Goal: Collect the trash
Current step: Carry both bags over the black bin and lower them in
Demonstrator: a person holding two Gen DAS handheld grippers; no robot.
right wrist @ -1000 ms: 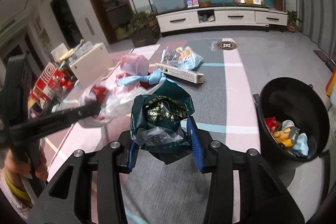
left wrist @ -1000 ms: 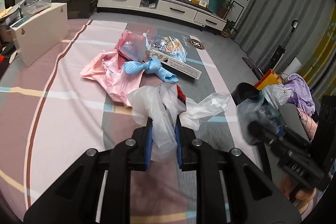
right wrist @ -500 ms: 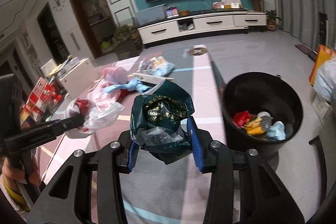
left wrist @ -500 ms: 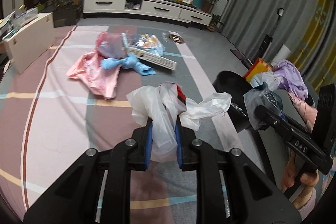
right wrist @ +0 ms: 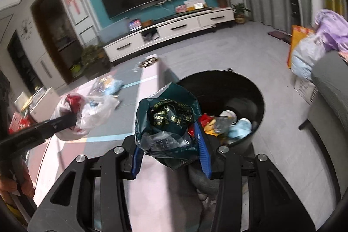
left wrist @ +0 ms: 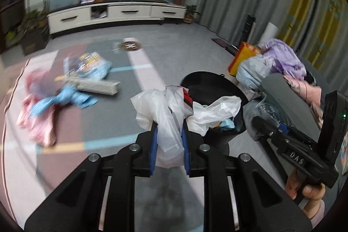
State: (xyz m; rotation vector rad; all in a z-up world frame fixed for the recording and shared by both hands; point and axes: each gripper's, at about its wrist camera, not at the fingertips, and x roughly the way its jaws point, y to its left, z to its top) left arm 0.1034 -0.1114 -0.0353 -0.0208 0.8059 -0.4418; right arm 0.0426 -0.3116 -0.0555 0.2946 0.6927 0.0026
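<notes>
My left gripper (left wrist: 168,129) is shut on a crumpled white plastic bag (left wrist: 167,114) with a red patch, held near the rim of the black trash bin (left wrist: 208,84). My right gripper (right wrist: 170,138) is shut on a dark green foil bag (right wrist: 167,116) with gold print, at the near left edge of the black trash bin (right wrist: 243,84), which holds several colourful scraps. The right gripper's body also shows at the right of the left wrist view, a hand under it. In the right wrist view the left gripper's arm (right wrist: 43,129) reaches in from the left with the white bag (right wrist: 87,114).
On the carpet lie a pink bag (left wrist: 37,119), a knotted blue cloth (left wrist: 63,99), a long white box (left wrist: 95,86) and a clear snack bag (left wrist: 89,62). A grey seat (left wrist: 289,101) with clothes and bags stands right of the bin. A white TV cabinet (left wrist: 117,14) lines the far wall.
Both grippers have swung right toward the black bin, carrying their bags. The bin now sits close ahead in both views, and the floor trash has slid off to the left.
</notes>
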